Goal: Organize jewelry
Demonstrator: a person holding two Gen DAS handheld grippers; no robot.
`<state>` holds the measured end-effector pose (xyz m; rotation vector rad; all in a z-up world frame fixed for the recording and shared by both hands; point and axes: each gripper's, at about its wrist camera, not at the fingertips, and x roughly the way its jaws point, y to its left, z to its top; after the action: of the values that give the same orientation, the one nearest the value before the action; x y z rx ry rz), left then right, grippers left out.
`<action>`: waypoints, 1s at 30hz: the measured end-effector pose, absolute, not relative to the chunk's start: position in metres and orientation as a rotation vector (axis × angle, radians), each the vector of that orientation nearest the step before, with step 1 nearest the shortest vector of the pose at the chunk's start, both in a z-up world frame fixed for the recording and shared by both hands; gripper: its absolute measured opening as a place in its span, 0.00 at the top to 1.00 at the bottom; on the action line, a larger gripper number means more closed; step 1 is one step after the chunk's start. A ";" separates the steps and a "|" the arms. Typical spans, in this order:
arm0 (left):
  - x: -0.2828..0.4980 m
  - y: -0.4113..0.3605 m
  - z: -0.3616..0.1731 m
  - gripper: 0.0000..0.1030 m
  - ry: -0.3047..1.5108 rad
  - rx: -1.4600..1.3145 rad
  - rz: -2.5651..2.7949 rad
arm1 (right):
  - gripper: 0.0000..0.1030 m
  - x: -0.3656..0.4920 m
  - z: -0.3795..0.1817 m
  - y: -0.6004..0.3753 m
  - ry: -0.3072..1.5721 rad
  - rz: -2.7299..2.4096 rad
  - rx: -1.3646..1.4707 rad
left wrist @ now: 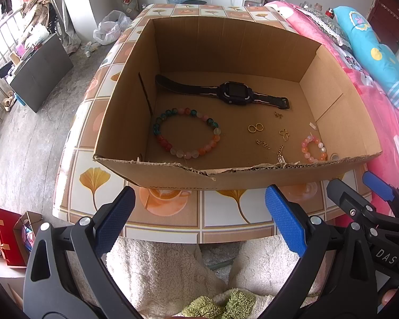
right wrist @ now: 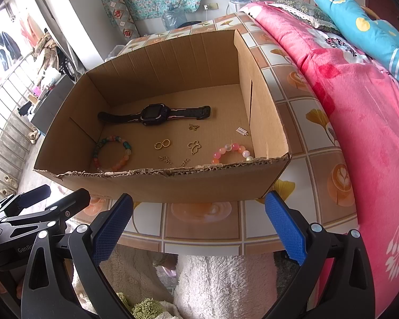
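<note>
An open cardboard box (left wrist: 173, 171) (right wrist: 173, 186) stands on a tiled table. Inside lie a black watch (left wrist: 227, 93) (right wrist: 153, 114), a large multicoloured bead bracelet (left wrist: 161, 138) (right wrist: 125, 159), a small pink bead bracelet (left wrist: 306, 143) (right wrist: 236, 147), two gold rings (left wrist: 255, 127) (right wrist: 162, 143), gold butterfly charms (left wrist: 284, 134) (right wrist: 193, 145) and gold chain pieces (left wrist: 263, 143) (right wrist: 165, 159). My left gripper (left wrist: 199, 212) hangs open in front of the box's near wall, holding nothing. My right gripper (right wrist: 199, 220) is likewise open and empty, and shows in the left wrist view as right gripper (left wrist: 359, 194).
The table (left wrist: 220, 215) (right wrist: 306, 143) carries a leaf and coffee-cup pattern. A bed with a pink blanket (right wrist: 359, 106) borders it on the right. Fluffy white fabric (left wrist: 159, 265) lies below the table's near edge. Red and brown bags (left wrist: 10, 239) stand at lower left.
</note>
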<state>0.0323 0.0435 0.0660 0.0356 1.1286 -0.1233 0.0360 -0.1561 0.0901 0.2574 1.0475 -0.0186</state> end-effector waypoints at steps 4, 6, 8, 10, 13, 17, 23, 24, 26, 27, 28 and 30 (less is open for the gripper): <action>0.032 0.043 0.066 0.08 1.129 0.036 -0.123 | 0.06 0.036 0.090 -0.156 1.047 -0.018 0.258; 0.032 0.043 0.066 0.08 1.128 0.037 -0.122 | 0.06 0.036 0.089 -0.156 1.048 -0.019 0.258; 0.032 0.043 0.066 0.08 1.128 0.036 -0.123 | 0.06 0.036 0.089 -0.156 1.047 -0.018 0.258; 0.032 0.043 0.066 0.08 1.127 0.037 -0.123 | 0.06 0.036 0.090 -0.156 1.047 -0.019 0.259; 0.032 0.043 0.066 0.08 1.129 0.036 -0.123 | 0.06 0.036 0.089 -0.156 1.048 -0.019 0.258; 0.032 0.043 0.066 0.08 1.127 0.036 -0.123 | 0.06 0.036 0.089 -0.156 1.047 -0.018 0.258; 0.032 0.043 0.065 0.08 1.129 0.035 -0.124 | 0.06 0.035 0.090 -0.157 1.047 -0.019 0.260; 0.032 0.043 0.065 0.08 1.128 0.035 -0.123 | 0.06 0.035 0.090 -0.157 1.048 -0.019 0.260; 0.032 0.043 0.065 0.08 1.128 0.036 -0.123 | 0.06 0.035 0.090 -0.157 1.047 -0.018 0.262; 0.032 0.043 0.065 0.08 1.128 0.036 -0.123 | 0.06 0.035 0.089 -0.157 1.047 -0.018 0.261; 0.032 0.043 0.066 0.08 1.127 0.036 -0.123 | 0.06 0.035 0.090 -0.157 1.047 -0.018 0.262; 0.032 0.043 0.065 0.08 1.128 0.035 -0.123 | 0.06 0.035 0.090 -0.157 1.046 -0.018 0.263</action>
<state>0.0317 0.0428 0.0653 0.0350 1.1278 -0.1234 0.0350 -0.1573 0.0900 0.2626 1.0465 -0.0184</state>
